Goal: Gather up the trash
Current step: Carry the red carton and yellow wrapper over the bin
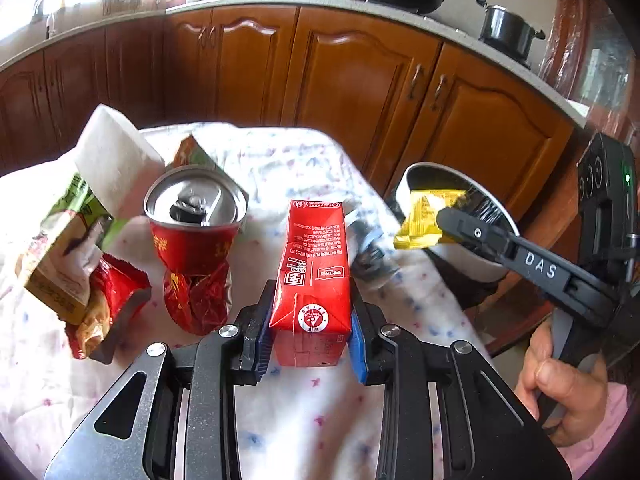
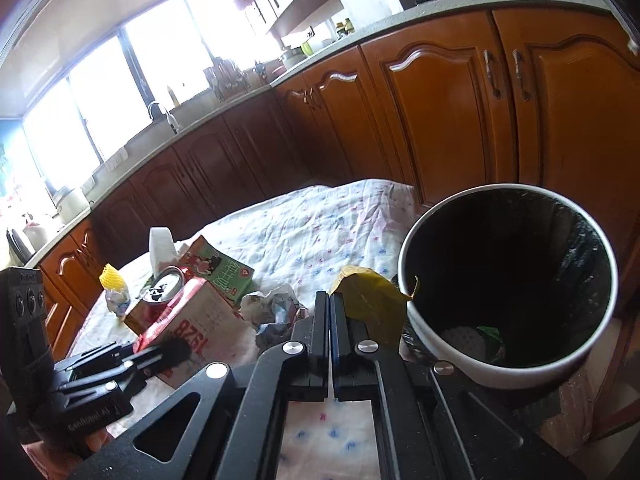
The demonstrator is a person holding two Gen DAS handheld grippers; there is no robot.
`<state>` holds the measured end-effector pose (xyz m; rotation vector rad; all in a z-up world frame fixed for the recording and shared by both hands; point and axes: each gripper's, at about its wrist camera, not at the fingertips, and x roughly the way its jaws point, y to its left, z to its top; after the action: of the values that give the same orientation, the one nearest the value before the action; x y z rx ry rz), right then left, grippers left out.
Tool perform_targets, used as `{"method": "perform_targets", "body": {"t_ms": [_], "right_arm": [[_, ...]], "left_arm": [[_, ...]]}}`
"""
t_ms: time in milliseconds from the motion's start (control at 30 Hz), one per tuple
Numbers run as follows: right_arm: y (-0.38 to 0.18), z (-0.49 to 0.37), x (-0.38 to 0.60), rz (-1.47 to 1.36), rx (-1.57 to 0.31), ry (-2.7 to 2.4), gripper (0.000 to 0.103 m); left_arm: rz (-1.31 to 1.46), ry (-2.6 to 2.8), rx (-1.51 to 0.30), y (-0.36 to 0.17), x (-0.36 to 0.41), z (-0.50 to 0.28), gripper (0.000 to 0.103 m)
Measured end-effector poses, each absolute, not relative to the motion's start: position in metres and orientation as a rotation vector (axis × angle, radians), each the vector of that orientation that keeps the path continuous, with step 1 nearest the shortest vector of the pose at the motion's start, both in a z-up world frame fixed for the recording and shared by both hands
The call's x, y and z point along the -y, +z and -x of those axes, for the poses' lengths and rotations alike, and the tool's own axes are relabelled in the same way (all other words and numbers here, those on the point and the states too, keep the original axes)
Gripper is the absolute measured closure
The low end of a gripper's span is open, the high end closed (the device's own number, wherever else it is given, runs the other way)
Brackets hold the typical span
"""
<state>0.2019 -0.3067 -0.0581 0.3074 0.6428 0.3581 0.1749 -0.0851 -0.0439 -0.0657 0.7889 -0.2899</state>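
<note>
My left gripper (image 1: pixel 310 316) is shut on a red drink carton (image 1: pixel 314 272), which lies on the cloth-covered table (image 1: pixel 280 160); the carton also shows in the right wrist view (image 2: pixel 180 320). My right gripper (image 2: pixel 330 304) is shut on a yellow wrapper (image 2: pixel 374 304) and holds it beside the rim of the white trash bin (image 2: pixel 508 364). In the left wrist view the right gripper (image 1: pixel 444 216) holds the wrapper (image 1: pixel 420 220) at the bin's (image 1: pixel 404 188) edge. The bin has a black liner and some trash at the bottom.
A crushed red can (image 1: pixel 194 240), snack bags (image 1: pixel 68 260), a red wrapper (image 1: pixel 120 292), a paper roll (image 1: pixel 116 152), a green carton (image 2: pixel 218 268) and crumpled paper (image 2: pixel 276 312) lie on the table. Wooden cabinets (image 1: pixel 360 80) stand behind.
</note>
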Motion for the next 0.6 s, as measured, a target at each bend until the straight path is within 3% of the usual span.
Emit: {"method": "perform_targets", "body": {"t_ms": [600], "right_arm": [[-0.041, -0.173, 0.36, -0.358, -0.593, 0.281, 0.103]], "left_arm": [[0.06, -0.402, -0.721, -0.011, 0.121, -0.168, 0.074]]}}
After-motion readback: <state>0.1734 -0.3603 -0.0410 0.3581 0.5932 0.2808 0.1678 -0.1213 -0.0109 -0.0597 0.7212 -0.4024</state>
